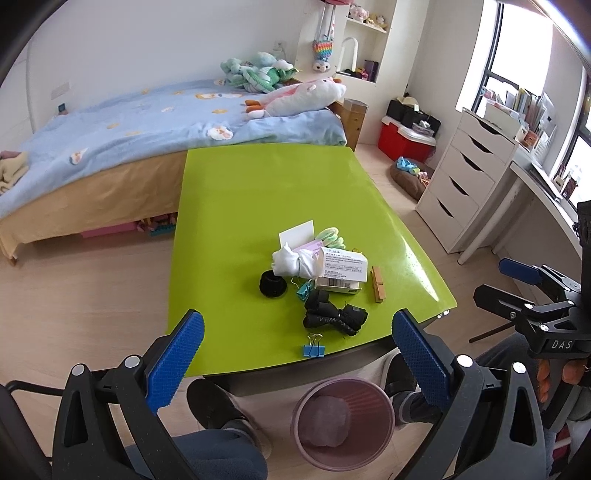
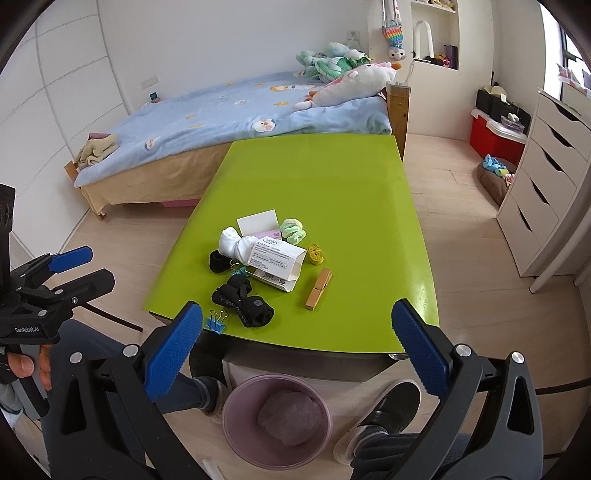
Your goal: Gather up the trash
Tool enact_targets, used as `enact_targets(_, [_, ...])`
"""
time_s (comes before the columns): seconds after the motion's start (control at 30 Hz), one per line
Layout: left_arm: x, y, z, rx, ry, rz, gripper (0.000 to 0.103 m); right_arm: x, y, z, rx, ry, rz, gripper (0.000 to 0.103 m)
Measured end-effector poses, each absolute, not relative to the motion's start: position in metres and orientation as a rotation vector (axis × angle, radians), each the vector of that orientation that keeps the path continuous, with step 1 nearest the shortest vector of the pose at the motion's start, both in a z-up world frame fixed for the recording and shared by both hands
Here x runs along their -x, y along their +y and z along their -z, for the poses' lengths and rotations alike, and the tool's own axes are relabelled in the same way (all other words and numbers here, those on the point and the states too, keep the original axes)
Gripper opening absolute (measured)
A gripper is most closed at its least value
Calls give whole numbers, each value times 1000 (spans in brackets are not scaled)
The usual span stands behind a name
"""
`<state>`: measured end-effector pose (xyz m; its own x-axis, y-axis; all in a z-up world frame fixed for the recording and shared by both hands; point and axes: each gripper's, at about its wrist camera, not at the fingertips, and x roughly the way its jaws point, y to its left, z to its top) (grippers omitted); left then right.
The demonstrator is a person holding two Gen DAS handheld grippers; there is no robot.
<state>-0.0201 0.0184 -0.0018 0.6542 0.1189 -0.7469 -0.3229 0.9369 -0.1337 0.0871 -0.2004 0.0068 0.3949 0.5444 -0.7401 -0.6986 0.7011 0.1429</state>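
A child's bedroom in a home: a bed (image 2: 229, 110) with a blue patterned blanket, stuffed toys (image 2: 343, 74) piled at its head, a white chest of drawers (image 1: 469, 173), wall shelves (image 1: 369, 22) and a pale wooden floor (image 2: 461, 229).

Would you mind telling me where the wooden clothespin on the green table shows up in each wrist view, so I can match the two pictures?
Left wrist view: the wooden clothespin lies right of centre, just right of the white medicine box.
Right wrist view: the clothespin lies near the centre, right of and below the same box.
Shared landmark: the pink wastebasket on the floor below the table's near edge.
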Motion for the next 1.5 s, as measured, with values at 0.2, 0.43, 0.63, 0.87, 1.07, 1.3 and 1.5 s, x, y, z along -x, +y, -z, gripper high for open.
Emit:
enact_targets(0.2, [21, 18, 3, 254, 828, -253, 98, -86, -199, -6, 219, 851, -790, 100])
enact_targets(0.43, [21, 19, 1, 263, 822, -248, 98, -87, -198, -5, 218, 866, -790, 100])
enact_targets(0.63, [21, 19, 0, 267, 817, -250, 98, -84, -197, -3, 227, 867, -796, 100])
enact_targets(0.87, [20, 17, 1, 241, 813, -255, 98, -85, -197, -2, 224, 868, -799, 100])
enact_targets(1.07, [19, 17, 2, 238, 814, -258, 98, -85, -199, 2, 219, 880, -790, 100])
enact_targets(1.3, [19, 17, 1, 232, 812, -266, 98, -85, -197, 3, 227, 885, -790, 100])
enact_targets(1.5, [20, 19, 2, 234, 816, -267, 98, -84, -197, 5, 223, 888, -786, 100])
